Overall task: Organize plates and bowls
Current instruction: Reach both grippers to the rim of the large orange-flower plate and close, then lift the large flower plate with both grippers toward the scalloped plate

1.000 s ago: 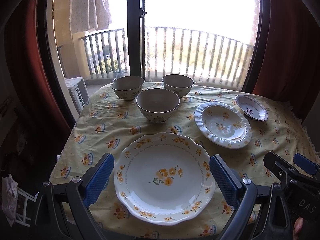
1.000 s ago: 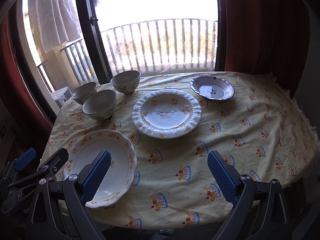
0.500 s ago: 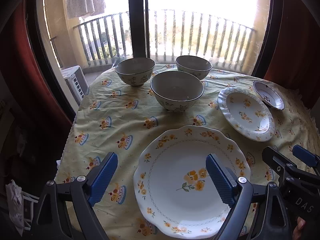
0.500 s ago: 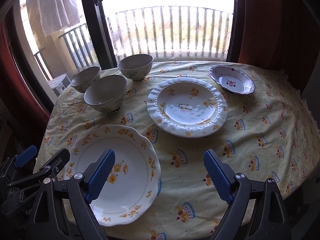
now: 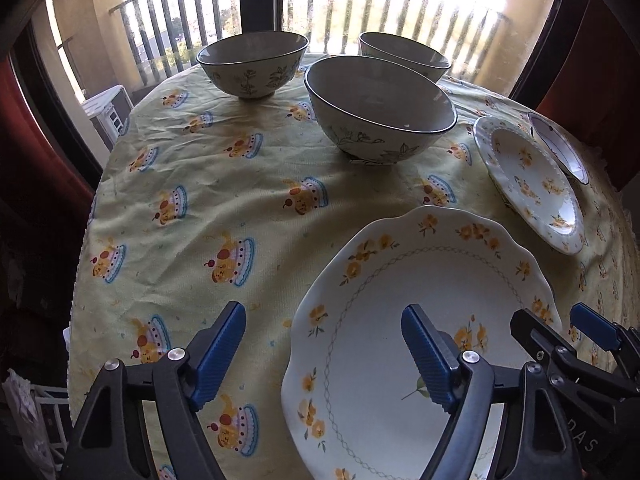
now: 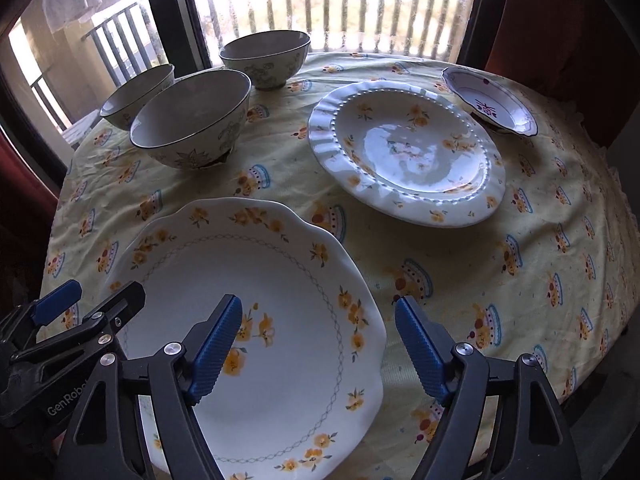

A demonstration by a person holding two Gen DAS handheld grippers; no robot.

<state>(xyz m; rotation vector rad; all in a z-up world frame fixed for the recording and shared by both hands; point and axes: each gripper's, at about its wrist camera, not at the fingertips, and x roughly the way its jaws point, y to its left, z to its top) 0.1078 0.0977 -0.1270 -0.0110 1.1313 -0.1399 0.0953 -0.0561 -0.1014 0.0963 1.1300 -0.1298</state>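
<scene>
both grippers, left gripper (image 5: 324, 354) and right gripper (image 6: 318, 346), have jaws apart, just closing some, each straddling the big plate (image 6: 256, 320) rim; plate's 6 o'clock edge is cut off.

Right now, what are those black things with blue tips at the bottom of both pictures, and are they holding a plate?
Those are two claws. A person holds one in each hand, and each carries a camera looking along its fingers, so each picture is one claw's view. The left claw and the right claw are both open, have just been closing a little, and hold nothing yet. Each straddles an opposite edge of the big flowered plate. On the yellow tablecloth there are also a beaded plate, a small dish and three bowls, the nearest here.
</scene>
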